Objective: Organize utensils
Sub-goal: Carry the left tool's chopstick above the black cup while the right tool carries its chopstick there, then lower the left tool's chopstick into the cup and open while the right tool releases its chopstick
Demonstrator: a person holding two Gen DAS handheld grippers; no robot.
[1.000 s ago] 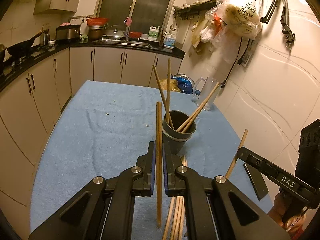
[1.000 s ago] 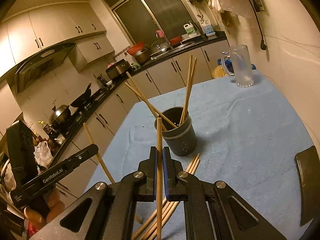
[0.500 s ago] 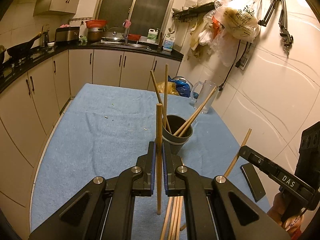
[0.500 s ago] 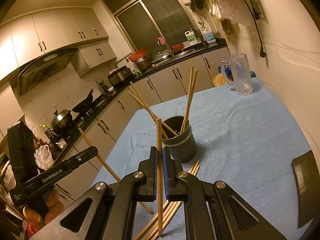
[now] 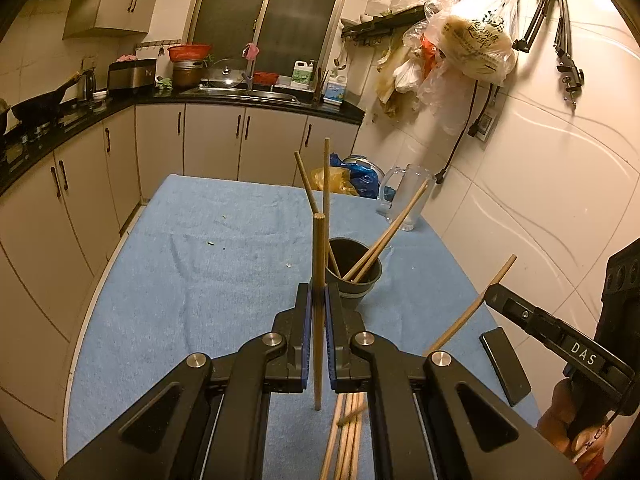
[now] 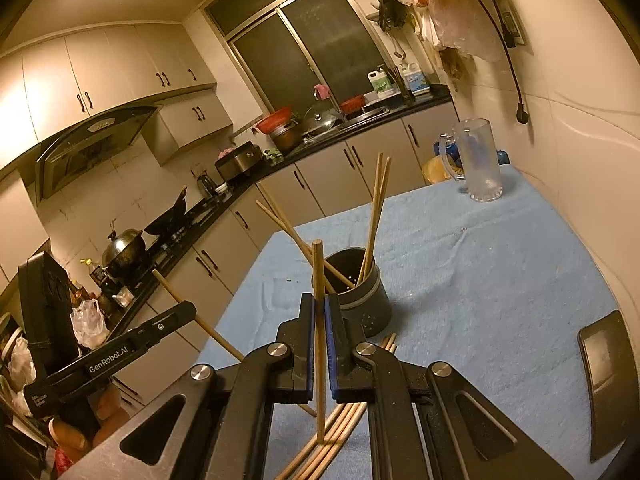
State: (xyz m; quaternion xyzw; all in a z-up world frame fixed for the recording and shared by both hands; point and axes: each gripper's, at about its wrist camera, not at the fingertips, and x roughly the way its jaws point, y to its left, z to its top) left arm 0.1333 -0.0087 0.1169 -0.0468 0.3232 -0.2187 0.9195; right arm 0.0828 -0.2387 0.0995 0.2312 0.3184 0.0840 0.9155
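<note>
- A big table [image 5: 168,280] with a blue towel cloth over it fills the middle of the kitchen.
- The left gripper [image 5: 319,304] is black. Seen from the right wrist camera, its side has white letters that say "GenRobot.AI". Its two fingers are pressed together on one chopstick [image 5: 318,280].
- The right gripper [image 6: 319,312] is black too. From the left wrist camera, its side shows the letters "DAS". Its fingers are squeezed tight on another chopstick [image 6: 319,300].
- Each held stick is long, thin, round and light brown wood. Each one stands straight up and down between the fingers, with one end poking up above them and the other end hanging below, over the table.
- A clear mug [image 6: 478,160] with a handle stands at the far end of the table, near the wall.
- A dark round cup [image 6: 360,296] stands on the cloth just past the grippers. It has a pale band around it.
- Four chopsticks in the cup [image 5: 384,236] lean out in different ways, with their tops pointing up.
- A flat black phone-like thing [image 5: 505,364] lies on the table's right side.
- A bunch of loose chopsticks [image 6: 340,428] lies flat on the cloth, just in front of the cup and under the grippers.
</note>
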